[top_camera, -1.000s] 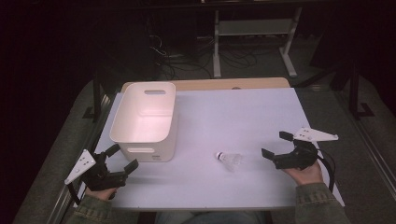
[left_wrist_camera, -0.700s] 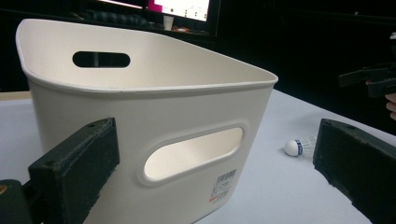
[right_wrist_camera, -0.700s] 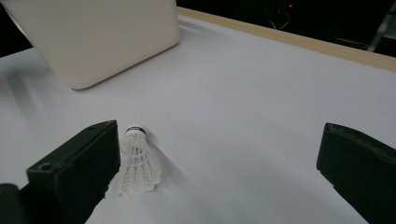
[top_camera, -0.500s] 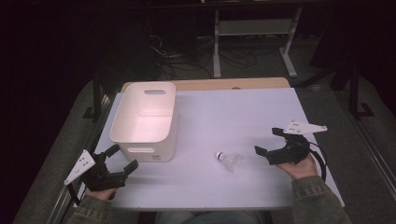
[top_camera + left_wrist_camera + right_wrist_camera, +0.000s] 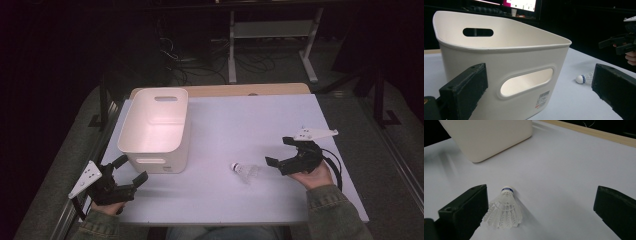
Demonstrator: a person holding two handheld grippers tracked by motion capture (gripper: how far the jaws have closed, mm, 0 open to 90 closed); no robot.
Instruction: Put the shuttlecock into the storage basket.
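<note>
So the right gripper (image 5: 281,159) is sitting low over the table with its jaws spread wide, and it isn't pinching anything. The shuttlecock (image 5: 245,170) is lying on its side on the white table (image 5: 240,125), just beside that gripper's tips. In the right gripper view the shuttlecock (image 5: 504,210) is lying right up against the left-hand jaw rather than centred in the gap, cork end pointing away toward the bin, feathers toward the camera.

The left gripper (image 5: 126,174) is hanging out near the front corner of the white bin (image 5: 155,129), jaws spread too, holding nothing. In its own view the bin (image 5: 499,62) is looming right in front, handle slot facing it, and the shuttlecock (image 5: 584,78) is showing off to the side on the table.

Progress-wise I'd say this is barely getting going. The bin looks empty and the shuttlecock is well apart from it. Nothing's grabbed yet, so the whole thing is left: close on the shuttlecock, lift, carry it over, drop it in the bin, if that's where it's headed.
</note>
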